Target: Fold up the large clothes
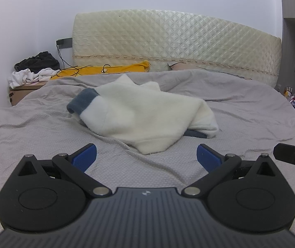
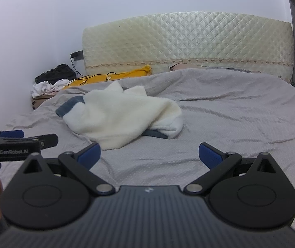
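Observation:
A cream fleece garment (image 1: 145, 113) with a grey-blue cuff (image 1: 81, 101) lies crumpled in the middle of the grey bed; the right wrist view shows the same garment (image 2: 122, 113) left of centre. My left gripper (image 1: 146, 155) hovers open just short of its near hem, nothing between the blue fingers (image 1: 85, 155). My right gripper (image 2: 149, 155) is also open and empty, to the right of the hem. The right gripper's edge (image 1: 292, 157) shows at the far right of the left wrist view, and the left gripper (image 2: 19, 138) at the left of the right wrist view.
The grey bedsheet (image 1: 240, 124) is wrinkled all around. A quilted cream headboard (image 1: 176, 41) stands behind. A yellow cloth with a black cable (image 1: 106, 70) lies by the pillows. Dark and white clothes (image 1: 33, 70) pile on a bedside box. Small bottles (image 1: 290, 95) sit at the right.

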Demonstrator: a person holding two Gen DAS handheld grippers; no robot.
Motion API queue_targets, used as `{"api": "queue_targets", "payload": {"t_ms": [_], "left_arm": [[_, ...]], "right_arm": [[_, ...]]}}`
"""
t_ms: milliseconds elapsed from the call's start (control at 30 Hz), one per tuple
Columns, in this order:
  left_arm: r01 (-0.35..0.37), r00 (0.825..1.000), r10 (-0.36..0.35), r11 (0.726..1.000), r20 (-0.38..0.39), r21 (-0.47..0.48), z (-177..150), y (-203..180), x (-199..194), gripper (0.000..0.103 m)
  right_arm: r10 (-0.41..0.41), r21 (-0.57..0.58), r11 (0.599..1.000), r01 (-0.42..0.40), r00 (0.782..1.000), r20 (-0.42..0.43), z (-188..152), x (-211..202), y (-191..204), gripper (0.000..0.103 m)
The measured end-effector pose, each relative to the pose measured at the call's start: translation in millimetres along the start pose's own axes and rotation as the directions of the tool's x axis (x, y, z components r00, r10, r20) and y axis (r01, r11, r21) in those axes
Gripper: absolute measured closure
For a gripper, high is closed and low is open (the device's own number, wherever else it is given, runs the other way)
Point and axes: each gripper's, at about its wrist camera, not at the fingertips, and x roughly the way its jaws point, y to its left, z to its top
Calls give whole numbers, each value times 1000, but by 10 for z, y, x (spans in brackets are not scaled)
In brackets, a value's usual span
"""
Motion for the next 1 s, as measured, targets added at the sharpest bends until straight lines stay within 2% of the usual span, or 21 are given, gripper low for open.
{"api": "queue_targets", "payload": {"t_ms": [233,767,1000], "left_arm": [[3,1000,-3,1000,-3,-2,-4,-2,7,0],[24,999,-24,1000,-24,10,16,-22,82,0],[29,998,-31,999,-56,-40,35,56,200,0]], "right_arm": [[-9,11,1000,9,1000,22,-9,-7,-29,0],[-51,12,999,51,999,-3,-53,44,-41,0],[-67,6,998,67,998,-1,-68,76,-22,0]]}}
